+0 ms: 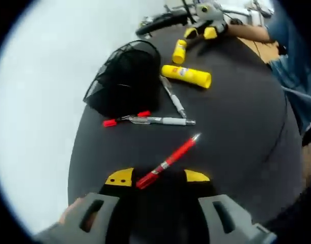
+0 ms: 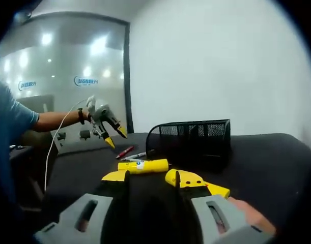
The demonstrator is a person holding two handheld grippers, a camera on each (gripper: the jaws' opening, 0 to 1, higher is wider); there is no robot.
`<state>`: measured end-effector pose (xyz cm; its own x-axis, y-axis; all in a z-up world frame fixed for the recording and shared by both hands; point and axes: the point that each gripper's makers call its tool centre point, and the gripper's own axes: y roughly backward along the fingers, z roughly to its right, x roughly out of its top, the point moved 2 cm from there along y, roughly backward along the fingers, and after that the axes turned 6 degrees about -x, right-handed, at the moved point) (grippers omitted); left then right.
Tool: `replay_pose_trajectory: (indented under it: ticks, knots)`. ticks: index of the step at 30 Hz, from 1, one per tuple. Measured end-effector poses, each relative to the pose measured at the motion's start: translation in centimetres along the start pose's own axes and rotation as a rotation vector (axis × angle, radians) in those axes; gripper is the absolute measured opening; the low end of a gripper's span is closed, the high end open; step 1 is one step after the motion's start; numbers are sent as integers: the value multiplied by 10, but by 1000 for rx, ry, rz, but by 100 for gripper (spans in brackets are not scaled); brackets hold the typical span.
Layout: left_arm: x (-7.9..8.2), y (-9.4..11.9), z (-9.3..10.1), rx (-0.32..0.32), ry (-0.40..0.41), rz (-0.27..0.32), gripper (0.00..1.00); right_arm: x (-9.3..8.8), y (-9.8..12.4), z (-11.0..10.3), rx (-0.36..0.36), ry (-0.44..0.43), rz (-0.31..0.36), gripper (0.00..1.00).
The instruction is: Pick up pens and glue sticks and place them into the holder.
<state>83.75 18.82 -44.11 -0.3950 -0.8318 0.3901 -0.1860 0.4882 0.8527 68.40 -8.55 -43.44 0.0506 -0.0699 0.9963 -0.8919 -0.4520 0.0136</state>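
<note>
The round black table (image 1: 231, 132) carries everything, and the black mesh holder (image 1: 125, 76) stands toward its far left edge, mouth up, with nothing visible inside it in either view. Next in size is the large yellow glue stick (image 1: 187, 75) lying on its side just right of the holder, with a small glue stick (image 1: 179, 51) near it, closer to the right gripper (image 1: 202, 31), which sits at the table's far edge with its jaws spread and nothing between them. In the right gripper view that large stick lies just ahead of the yellow tips. A white pen (image 1: 163, 120) and a grey pen (image 1: 173, 98) lie in front of the holder, tips nearly meeting, and a short red marker (image 1: 125, 118) touches the white pen's end. The left gripper (image 1: 156, 178) has its jaws narrowed onto one end of a red pen (image 1: 168, 162), which sticks out diagonally, clear of the table. These things look light, stiff and smooth, so round barrels may roll or pivot in the jaws; a hold near the middle, across the barrel, should steady them. The red pen's end grip looks prone to swinging, so lowering it tip-first into the holder seems wise.
</note>
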Motion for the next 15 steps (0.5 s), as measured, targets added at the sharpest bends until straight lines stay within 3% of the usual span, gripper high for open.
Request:
replay_pose_trajectory:
  ticks: [3,9,11,15]
  knots:
    - [2,-3,-2,-25,-31,-5,37,0,0,0,2,-5,-1,32]
    - [5,-13,-1,-74,-83,-29,19,-2,-1,-1,5,-5,-7,32]
    - [6,-15,3,-98,-77,-50,17,-2,-1,-1,6,-6,-9,32]
    - [2,-23,6,-134,-148,-124,14,-3,-1,-2,8,-6,-11,32]
